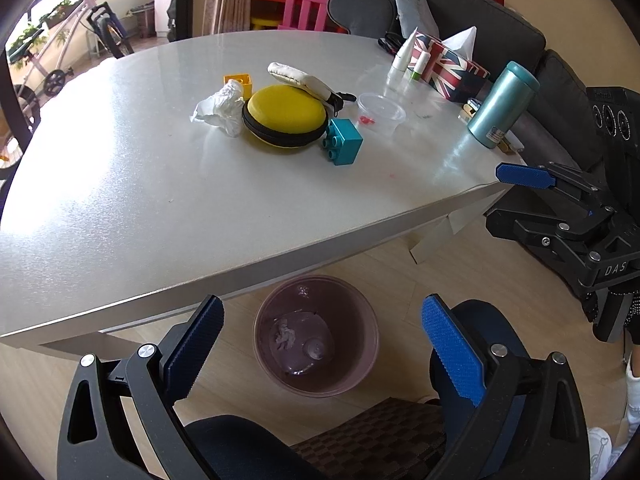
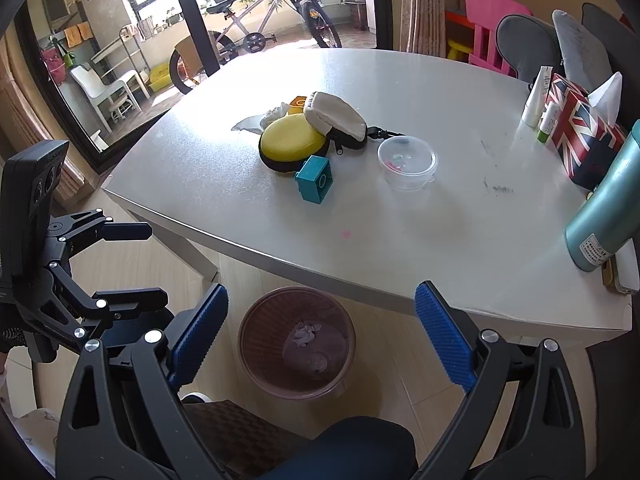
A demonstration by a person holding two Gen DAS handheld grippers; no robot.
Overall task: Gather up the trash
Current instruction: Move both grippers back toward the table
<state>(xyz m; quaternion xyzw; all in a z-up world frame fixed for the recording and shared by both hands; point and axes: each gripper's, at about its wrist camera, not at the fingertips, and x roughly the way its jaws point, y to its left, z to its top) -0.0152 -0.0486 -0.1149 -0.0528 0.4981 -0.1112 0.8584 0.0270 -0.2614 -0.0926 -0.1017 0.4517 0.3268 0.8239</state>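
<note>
A purple-brown waste bin stands on the floor under the table's near edge. A crumpled tissue lies at its bottom. My left gripper hangs open above the bin with nothing between its fingers. My right gripper is open and empty too, also over the bin. Each shows in the other's view, the left gripper at the left edge and the right gripper at the right edge. Another crumpled white tissue lies on the table beside a yellow round case.
On the white table are a teal block, an orange block, a white pouch, a clear lidded tub, a teal flask and a flag-print tissue box. A sofa stands behind. A person's dark knees show below.
</note>
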